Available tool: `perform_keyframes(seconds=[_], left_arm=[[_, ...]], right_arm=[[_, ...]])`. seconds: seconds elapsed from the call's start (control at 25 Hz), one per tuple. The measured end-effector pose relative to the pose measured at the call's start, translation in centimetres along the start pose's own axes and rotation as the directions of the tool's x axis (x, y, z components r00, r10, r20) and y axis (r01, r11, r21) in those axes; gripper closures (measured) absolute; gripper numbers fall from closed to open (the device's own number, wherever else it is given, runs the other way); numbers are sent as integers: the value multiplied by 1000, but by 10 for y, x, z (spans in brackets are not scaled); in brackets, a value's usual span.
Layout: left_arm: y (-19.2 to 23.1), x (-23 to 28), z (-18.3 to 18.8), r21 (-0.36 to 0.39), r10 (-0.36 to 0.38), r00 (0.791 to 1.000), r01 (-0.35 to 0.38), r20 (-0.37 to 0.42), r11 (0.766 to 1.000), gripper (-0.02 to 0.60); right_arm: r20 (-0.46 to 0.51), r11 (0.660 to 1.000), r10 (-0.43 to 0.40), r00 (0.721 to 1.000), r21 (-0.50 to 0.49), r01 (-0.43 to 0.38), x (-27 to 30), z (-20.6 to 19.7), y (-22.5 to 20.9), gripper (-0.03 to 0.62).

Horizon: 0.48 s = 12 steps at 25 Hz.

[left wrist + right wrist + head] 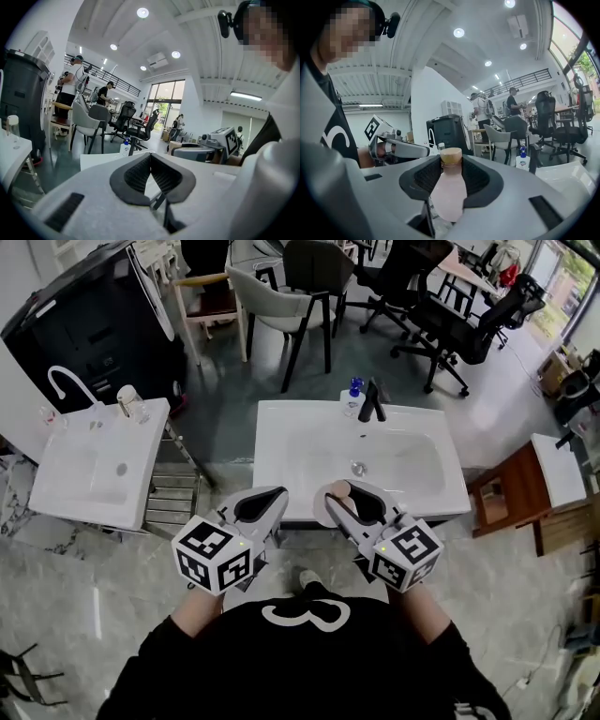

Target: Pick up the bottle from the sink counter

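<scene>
Two grippers are hovering side by side over the near edge of the sink counter (281,442), and only the right gripper (345,497) is carrying anything. Its fingers are pinching a pink bottle (450,192) by the body, one pad on each flank. The bottle's long axis is running along the fingers. Its tan cap (451,156) is poking out past the fingertips, away from the person and toward the basin. The bottle is hanging clear of the counter, touching nothing but the pads.

The left gripper (265,503) is sitting level with the right one and just beside it, angled slightly inward. Its fingers are pressing together at the tips with nothing between them.

A second, blue-capped bottle (354,390) is standing upright at the far rim beside the faucet (373,401), well apart from both grippers and nearly straight ahead of the right one. If the pink bottle is the one meant, the pick looks done. If the blue-capped one is meant, the empty left gripper seems the freer to reach it.
</scene>
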<state>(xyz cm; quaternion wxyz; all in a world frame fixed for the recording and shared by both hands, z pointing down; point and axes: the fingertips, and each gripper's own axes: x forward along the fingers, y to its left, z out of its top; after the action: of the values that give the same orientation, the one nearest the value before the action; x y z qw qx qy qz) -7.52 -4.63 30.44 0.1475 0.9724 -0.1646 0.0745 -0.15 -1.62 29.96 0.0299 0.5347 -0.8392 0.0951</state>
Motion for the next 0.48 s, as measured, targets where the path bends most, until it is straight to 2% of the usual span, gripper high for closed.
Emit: perform_keyframes(seconds=[0.48], left_arm=[[-9,-16,-1,13,-17,1000,17,16,1000,566]], right_arm=[[13,1000,-30,999,6,30,-9,-2,14,467]])
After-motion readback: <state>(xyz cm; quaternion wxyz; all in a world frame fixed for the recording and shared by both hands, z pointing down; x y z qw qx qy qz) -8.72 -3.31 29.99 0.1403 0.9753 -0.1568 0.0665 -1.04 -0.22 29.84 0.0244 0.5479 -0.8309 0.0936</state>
